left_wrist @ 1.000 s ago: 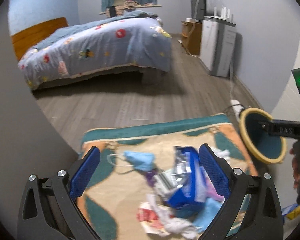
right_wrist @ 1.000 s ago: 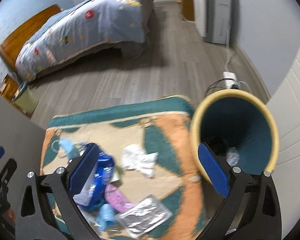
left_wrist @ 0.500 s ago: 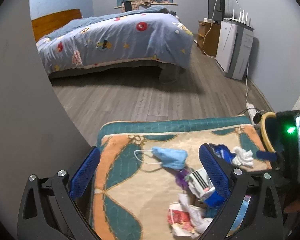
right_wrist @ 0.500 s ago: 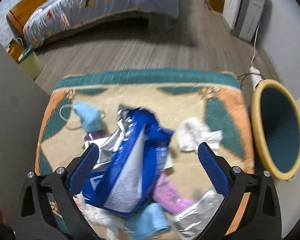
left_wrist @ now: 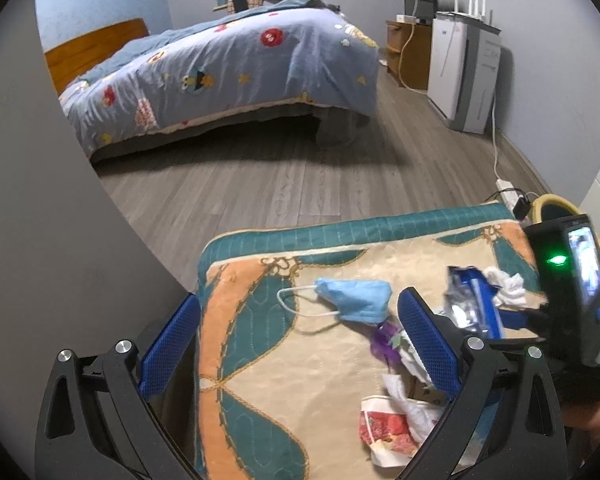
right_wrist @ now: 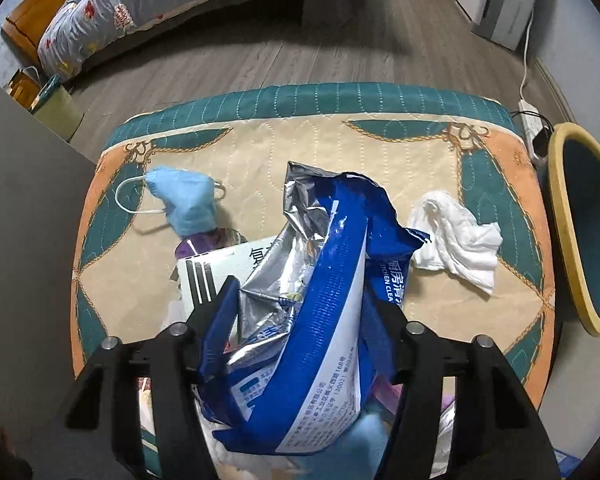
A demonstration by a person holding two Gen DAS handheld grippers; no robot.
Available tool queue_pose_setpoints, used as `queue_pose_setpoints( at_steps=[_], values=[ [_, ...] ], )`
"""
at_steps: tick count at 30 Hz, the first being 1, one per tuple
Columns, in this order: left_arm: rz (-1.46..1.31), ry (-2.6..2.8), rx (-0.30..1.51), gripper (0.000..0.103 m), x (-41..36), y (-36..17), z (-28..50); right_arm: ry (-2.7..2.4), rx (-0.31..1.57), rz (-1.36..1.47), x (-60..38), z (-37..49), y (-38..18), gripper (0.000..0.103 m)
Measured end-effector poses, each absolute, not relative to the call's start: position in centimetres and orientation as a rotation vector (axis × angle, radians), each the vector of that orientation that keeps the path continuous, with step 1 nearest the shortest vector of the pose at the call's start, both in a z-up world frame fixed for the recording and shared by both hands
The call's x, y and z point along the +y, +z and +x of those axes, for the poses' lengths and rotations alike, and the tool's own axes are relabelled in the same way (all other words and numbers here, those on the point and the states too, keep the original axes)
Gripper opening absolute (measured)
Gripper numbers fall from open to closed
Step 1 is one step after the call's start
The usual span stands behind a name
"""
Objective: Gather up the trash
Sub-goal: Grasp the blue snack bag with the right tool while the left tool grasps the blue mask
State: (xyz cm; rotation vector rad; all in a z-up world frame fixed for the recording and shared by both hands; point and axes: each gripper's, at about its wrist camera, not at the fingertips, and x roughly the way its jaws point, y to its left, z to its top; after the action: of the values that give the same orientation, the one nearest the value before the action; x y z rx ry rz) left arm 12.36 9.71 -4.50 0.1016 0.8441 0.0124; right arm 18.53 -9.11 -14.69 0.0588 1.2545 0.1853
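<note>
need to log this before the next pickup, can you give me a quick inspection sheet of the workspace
surface: quilted mat, teal border, littered.
job's things: blue foil pouch; blue face mask; white tissue wad; yellow-rimmed bin right of mat.
clutter: printed white box, purple wrapper, red-print paper.
grippers: right gripper jaws just closing, pads on the pouch; left gripper open, nothing between.
cables: white cord and power strip by bin.
surroundings: bed, white appliance, wood floor.

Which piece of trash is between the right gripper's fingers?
The blue and silver bag. The right gripper has just been closing around it; the mask and white tissue lie apart.
</note>
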Motion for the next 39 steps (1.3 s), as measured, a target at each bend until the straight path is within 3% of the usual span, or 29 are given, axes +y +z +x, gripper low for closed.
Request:
queue_pose_setpoints(
  at_steps=[8,16,39],
  values=[
    [0.058,0.005,0.903,0.098,9.8,-6.8,12.8,0.196,1.173,0.086,-11.1,18.7,-10.9,0.054],
    [0.140,-0.118,0.985,0.098,4.9,-10.6,13.4,0.182,1.084,0.098,-14.3,19.7,-7.6,0.054],
    [0.158,-0.049,1.105,0.098,3.5,-17.8,20.5,0.175,1.093,0.175,-19.3,22.1,-8.4,0.054]
  ],
)
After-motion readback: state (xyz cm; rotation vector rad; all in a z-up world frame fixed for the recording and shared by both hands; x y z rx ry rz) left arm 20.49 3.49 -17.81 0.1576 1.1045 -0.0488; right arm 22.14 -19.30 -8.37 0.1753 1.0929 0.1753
